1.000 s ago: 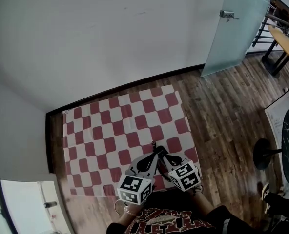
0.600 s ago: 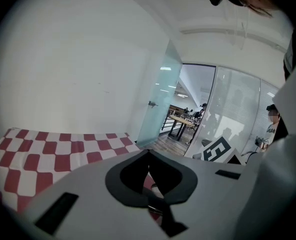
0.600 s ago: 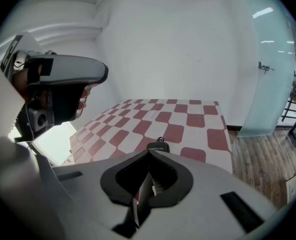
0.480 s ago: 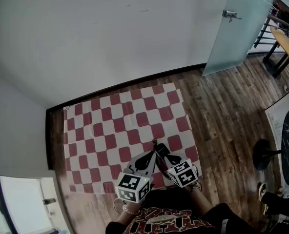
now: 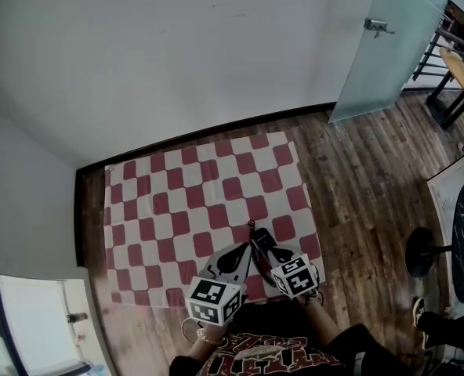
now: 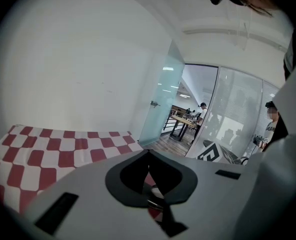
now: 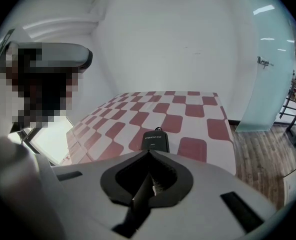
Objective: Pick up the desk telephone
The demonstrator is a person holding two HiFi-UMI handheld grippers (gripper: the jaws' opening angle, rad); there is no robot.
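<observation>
A small black desk telephone [image 7: 154,140] with white lettering lies flat on the red-and-white checked cloth [image 7: 188,109], just beyond the tips of my right gripper [image 7: 148,152]. That gripper's jaws meet at the tips with nothing between them. In the head view both grippers sit at the cloth's [image 5: 185,202] near edge, the left gripper [image 5: 246,249] and the right gripper [image 5: 255,236] with tips almost together; they hide most of the telephone. In the left gripper view the left gripper [image 6: 148,151] is shut and empty, pointing over the cloth [image 6: 53,146].
A white wall with a black baseboard [image 5: 216,135] borders the cloth at the far side. A frosted glass door [image 5: 381,53] stands at the right, with wooden floor [image 5: 357,178] and a round table base [image 5: 424,249] beyond. The person's feet are just behind the grippers.
My right gripper has sunk a little toward the cloth. The left gripper has stayed put, and both stay shut.
</observation>
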